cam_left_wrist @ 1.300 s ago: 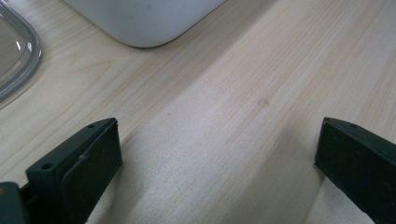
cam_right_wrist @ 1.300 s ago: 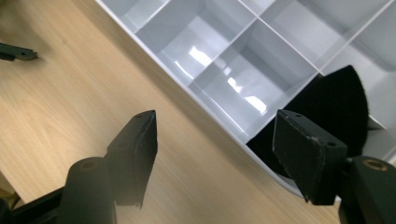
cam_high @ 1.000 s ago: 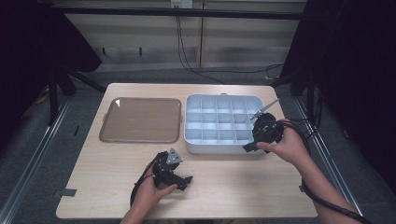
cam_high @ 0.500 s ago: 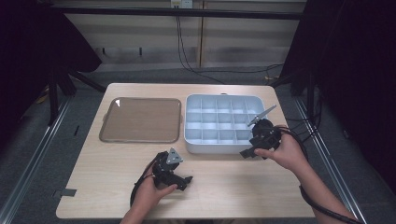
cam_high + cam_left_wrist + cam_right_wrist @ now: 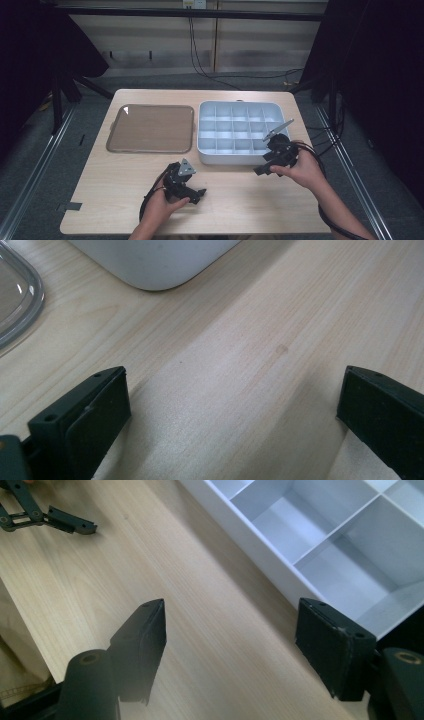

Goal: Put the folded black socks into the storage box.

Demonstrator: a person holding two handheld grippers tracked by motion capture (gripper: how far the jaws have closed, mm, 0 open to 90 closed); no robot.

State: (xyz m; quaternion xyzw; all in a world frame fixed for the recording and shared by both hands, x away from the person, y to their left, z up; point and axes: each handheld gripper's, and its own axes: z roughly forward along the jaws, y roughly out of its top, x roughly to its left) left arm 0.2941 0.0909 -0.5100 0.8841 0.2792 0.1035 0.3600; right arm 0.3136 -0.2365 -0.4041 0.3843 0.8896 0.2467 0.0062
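A white compartment tray (image 5: 239, 132) with several empty cells stands on the right half of the wooden table (image 5: 235, 200). A clear lid (image 5: 150, 128) lies flat to its left. My left gripper (image 5: 198, 194) rests low near the table's front edge. In the left gripper view this left gripper (image 5: 235, 385) is open, with bare wood between the jaws. My right gripper (image 5: 261, 170) hovers just in front of the tray's front right corner. That right gripper (image 5: 232, 612) is open over bare table, and the tray (image 5: 280, 565) is just beyond it.
A corner of the tray (image 5: 150, 265) and the lid's rim (image 5: 20, 310) lie ahead of the left gripper. The left gripper's jaw (image 5: 47, 519) appears far off in the right gripper view. Black cables trail from both grippers. Dark floor surrounds the table.
The right hand has come off the tray's front right corner, moving toward the near edge, slightly left and lower. The left hand has stayed in place.
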